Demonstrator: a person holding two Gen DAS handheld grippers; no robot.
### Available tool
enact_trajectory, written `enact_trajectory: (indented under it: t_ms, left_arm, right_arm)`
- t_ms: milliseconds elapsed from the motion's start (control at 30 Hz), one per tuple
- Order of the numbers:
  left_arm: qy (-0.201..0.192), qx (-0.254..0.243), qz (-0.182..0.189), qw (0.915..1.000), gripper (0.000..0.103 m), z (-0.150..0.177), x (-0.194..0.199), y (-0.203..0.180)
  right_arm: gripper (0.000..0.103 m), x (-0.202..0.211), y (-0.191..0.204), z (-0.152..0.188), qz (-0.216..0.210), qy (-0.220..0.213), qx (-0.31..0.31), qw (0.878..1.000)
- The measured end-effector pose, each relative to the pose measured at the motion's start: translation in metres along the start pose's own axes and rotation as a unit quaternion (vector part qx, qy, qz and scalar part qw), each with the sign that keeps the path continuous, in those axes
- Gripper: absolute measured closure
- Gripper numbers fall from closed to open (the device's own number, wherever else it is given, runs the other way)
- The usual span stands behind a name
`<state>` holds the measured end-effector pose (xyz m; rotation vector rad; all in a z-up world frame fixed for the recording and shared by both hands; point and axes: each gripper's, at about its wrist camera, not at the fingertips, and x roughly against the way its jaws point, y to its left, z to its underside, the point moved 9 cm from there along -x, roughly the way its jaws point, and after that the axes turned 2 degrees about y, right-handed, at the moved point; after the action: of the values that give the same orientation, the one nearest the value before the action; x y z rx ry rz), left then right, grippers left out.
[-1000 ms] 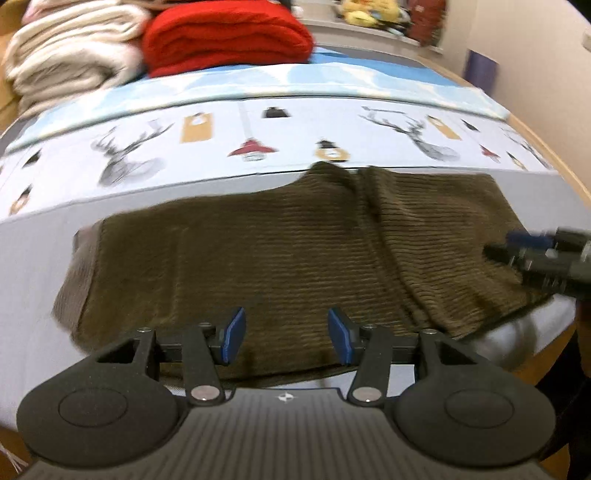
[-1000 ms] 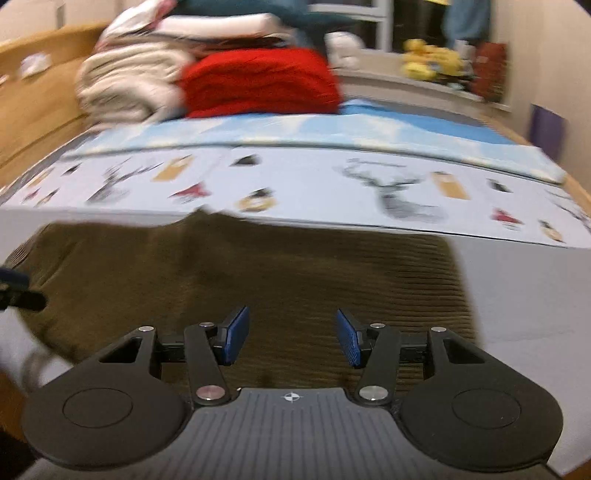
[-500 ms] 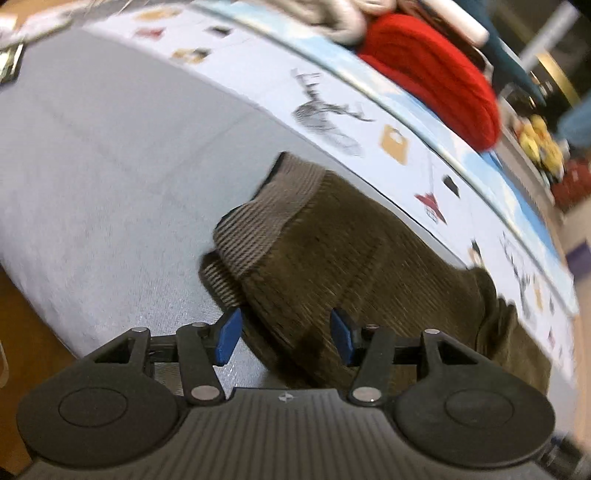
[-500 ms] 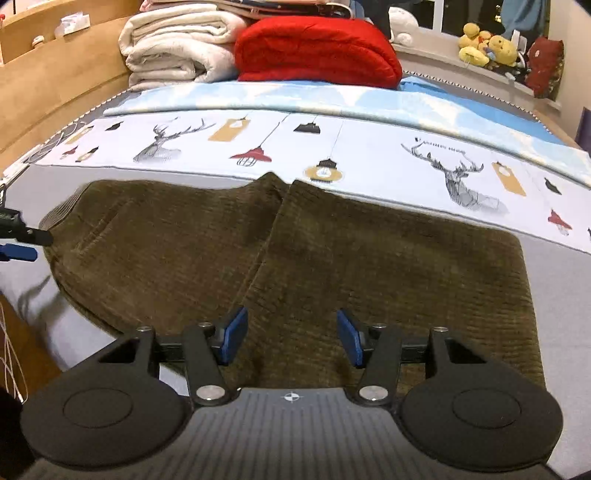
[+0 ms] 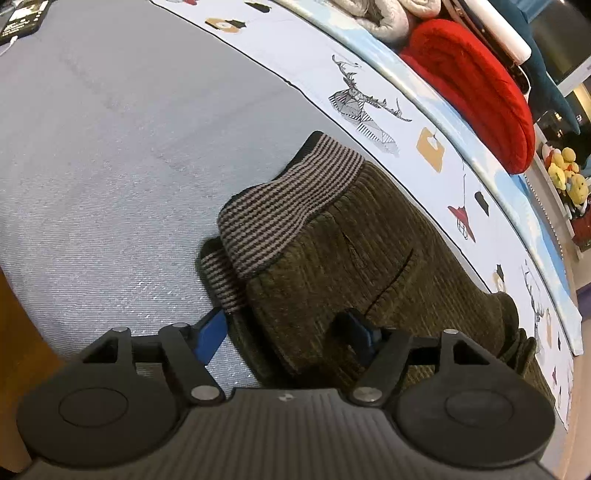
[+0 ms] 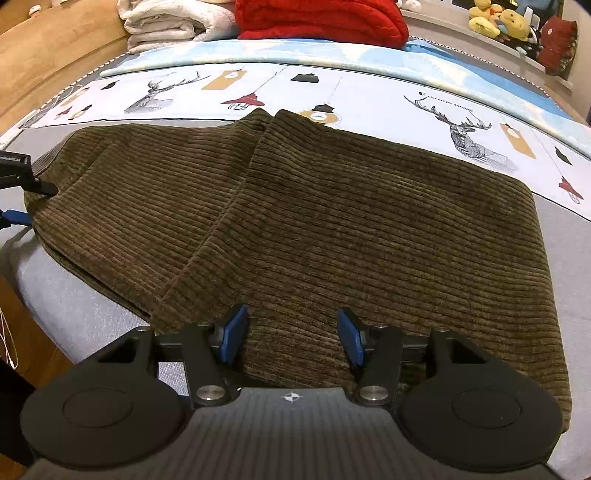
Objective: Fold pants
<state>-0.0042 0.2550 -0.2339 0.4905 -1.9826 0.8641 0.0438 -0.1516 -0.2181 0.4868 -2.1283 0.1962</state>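
Note:
Olive-brown corduroy pants (image 6: 332,206) lie flat on the grey bed, folded along their length. Their striped ribbed waistband (image 5: 280,210) is at the left end. My left gripper (image 5: 286,332) is open at the waistband corner, with the near edge of the pants between its blue pads. It also shows at the left edge of the right wrist view (image 6: 14,192). My right gripper (image 6: 291,334) is open, low over the near edge of the pants at the leg end.
A sheet with a deer and lantern print (image 6: 461,125) lies beyond the pants. A red blanket (image 6: 321,18), folded cream blankets (image 6: 162,22) and plush toys (image 6: 498,18) sit at the back. The bed's wooden front edge (image 5: 18,325) is close at the left.
My left gripper swung from over the middle of the pants to the waistband end and moved in on its corner. My right gripper came lower and closer to the pants' near edge.

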Motion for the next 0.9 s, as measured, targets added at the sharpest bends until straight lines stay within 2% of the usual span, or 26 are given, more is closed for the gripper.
enact_trajectory:
  t_ms: [100, 200, 233, 300, 367, 400, 467, 500, 633, 767, 833, 900]
  left_arm:
    - [-0.005, -0.008, -0.007, 0.9999, 0.029, 0.001, -0.002, -0.003]
    - [-0.023, -0.031, -0.025, 0.9989, 0.046, -0.001, 0.004, -0.009]
    - [-0.04, -0.047, -0.023, 0.9978, 0.046, -0.002, 0.012, -0.016]
    - [-0.077, -0.068, 0.012, 0.9947, 0.046, -0.006, 0.029, -0.03]
    - [-0.096, -0.064, 0.049, 0.992, 0.039, -0.011, 0.038, -0.035]
    - [-0.082, -0.052, 0.044, 0.9943, 0.035, -0.01, 0.031, -0.029]
    - [-0.024, -0.008, 0.006, 0.9997, 0.036, 0.0, 0.007, -0.006]
    - [-0.008, 0.014, -0.005, 0.9999, 0.037, 0.004, 0.0, 0.003]
    - [-0.015, 0.045, 0.009, 0.9988, 0.035, 0.0, 0.004, 0.005]
    - [-0.018, 0.081, 0.002, 0.9965, 0.035, 0.004, 0.006, 0.017]
    - [-0.015, 0.078, 0.011, 0.9968, 0.035, 0.002, 0.003, 0.014]
    - [-0.002, 0.072, 0.035, 0.9968, 0.035, 0.003, -0.004, 0.004]
  right_arm:
    - [0.046, -0.001, 0.0, 0.0, -0.002, 0.0, -0.003, 1.0]
    - [0.046, -0.001, 0.0, -0.001, -0.003, 0.001, -0.001, 1.0]
    - [0.046, -0.001, 0.0, -0.002, -0.003, 0.001, -0.001, 1.0]
    - [0.046, 0.0, 0.0, -0.001, -0.004, 0.001, -0.002, 1.0]
    - [0.046, 0.0, 0.0, -0.001, -0.003, 0.0, -0.003, 1.0]
    - [0.046, 0.0, 0.001, -0.001, -0.002, 0.0, -0.002, 1.0]
    - [0.046, 0.0, 0.001, -0.001, -0.002, 0.0, -0.001, 1.0]
    - [0.046, 0.0, 0.001, -0.001, -0.003, 0.0, -0.001, 1.0]
    - [0.046, 0.001, 0.0, -0.001, -0.005, -0.001, -0.002, 1.0]
    - [0.046, 0.002, 0.001, -0.001, -0.003, -0.002, 0.001, 1.0]
    - [0.046, 0.002, 0.0, -0.001, -0.004, -0.003, 0.001, 1.0]
    - [0.045, 0.002, 0.0, -0.001, -0.005, -0.003, 0.001, 1.0]
